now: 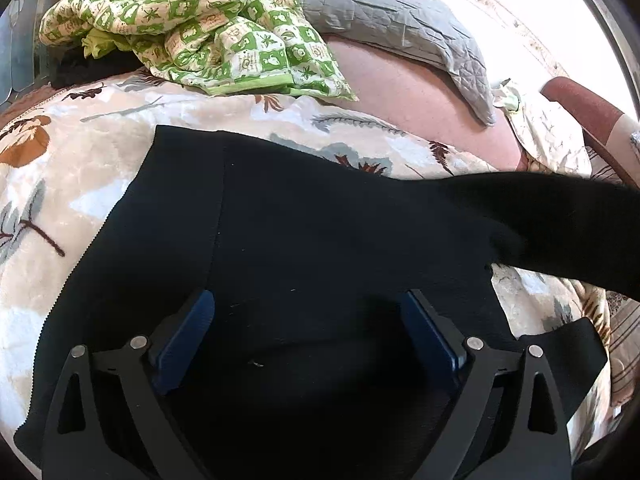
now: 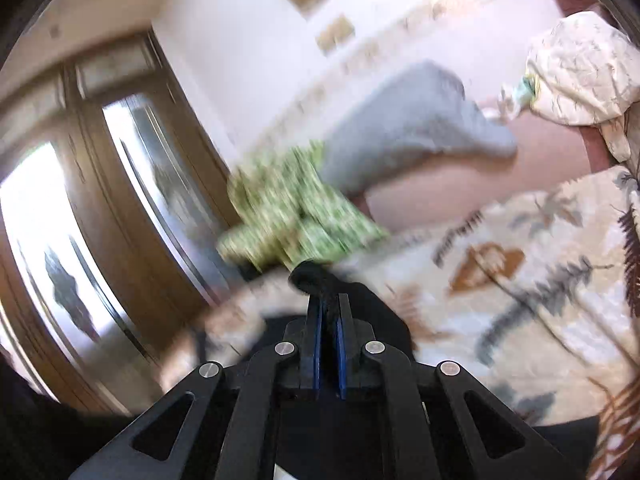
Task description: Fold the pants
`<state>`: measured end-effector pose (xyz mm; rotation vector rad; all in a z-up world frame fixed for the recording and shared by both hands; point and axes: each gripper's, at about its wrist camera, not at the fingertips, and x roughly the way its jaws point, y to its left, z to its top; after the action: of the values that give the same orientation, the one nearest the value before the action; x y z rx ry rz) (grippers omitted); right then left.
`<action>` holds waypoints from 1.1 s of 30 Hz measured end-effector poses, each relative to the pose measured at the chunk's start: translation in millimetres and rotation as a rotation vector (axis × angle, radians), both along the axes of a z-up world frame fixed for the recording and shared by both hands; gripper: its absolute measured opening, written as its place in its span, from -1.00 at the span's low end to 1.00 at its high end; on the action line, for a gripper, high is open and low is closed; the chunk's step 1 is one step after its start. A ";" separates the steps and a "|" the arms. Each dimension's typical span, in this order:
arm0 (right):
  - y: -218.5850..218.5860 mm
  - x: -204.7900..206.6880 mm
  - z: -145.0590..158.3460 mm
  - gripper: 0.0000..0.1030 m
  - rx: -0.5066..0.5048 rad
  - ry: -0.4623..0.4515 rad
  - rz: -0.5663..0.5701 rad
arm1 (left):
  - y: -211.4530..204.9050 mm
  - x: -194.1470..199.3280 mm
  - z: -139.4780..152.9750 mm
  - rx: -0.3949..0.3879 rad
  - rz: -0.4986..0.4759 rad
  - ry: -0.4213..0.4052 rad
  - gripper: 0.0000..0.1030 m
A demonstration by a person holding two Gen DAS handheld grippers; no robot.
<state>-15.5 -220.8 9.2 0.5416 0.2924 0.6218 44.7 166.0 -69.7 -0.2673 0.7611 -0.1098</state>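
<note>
The black pants (image 1: 304, 240) lie spread on the leaf-print blanket (image 1: 80, 168); the left gripper (image 1: 306, 320) gapes above them, the right gripper (image 2: 329, 312) pinches what seems their blurred hem, likely for folding over

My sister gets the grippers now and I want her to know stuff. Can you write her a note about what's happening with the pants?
Left gripper: open, hovering over the black pants, holding nothing.
Right gripper: shut on a bunch of the pants' fabric; its view is blurred.
The pants lie spread on the leaf-print blanket, with one part stretching off to the right.
Done: one end gripped.
Left: probably carry that end across, flatten it, then finish folding.
</note>
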 end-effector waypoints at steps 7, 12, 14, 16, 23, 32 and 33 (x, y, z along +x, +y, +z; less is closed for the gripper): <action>-31.4 -19.9 23.8 -0.91 0.375 -0.081 0.071 | 0.1 -0.9 -0.1 0.001 -0.001 -0.001 0.86; -54.0 -16.4 3.7 -0.91 0.627 0.002 0.076 | -1.0 -1.4 -0.2 0.004 -0.003 -0.001 0.87; -63.7 -13.6 -12.9 -0.91 0.689 0.052 0.040 | -0.9 -1.2 -0.3 0.004 -0.003 -0.002 0.87; -75.4 -9.3 -34.3 -0.91 0.721 0.118 -0.033 | -1.5 -0.8 -0.5 0.006 -0.004 -0.001 0.87; -114.9 56.7 -106.2 -0.91 0.704 0.410 -0.283 | -2.5 0.1 -0.4 0.011 -0.005 -0.002 0.88; -116.7 101.2 -94.9 -0.76 0.012 0.403 -0.639 | -1.9 1.6 -1.0 0.014 -0.006 0.001 0.88; -119.2 95.9 -94.7 -0.76 0.050 0.401 -0.624 | -1.8 1.2 -1.0 0.015 -0.006 0.000 0.88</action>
<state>80.4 -340.1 -85.5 0.7626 0.4593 -0.0900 45.9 164.1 -70.7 -0.2506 0.7629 -0.1095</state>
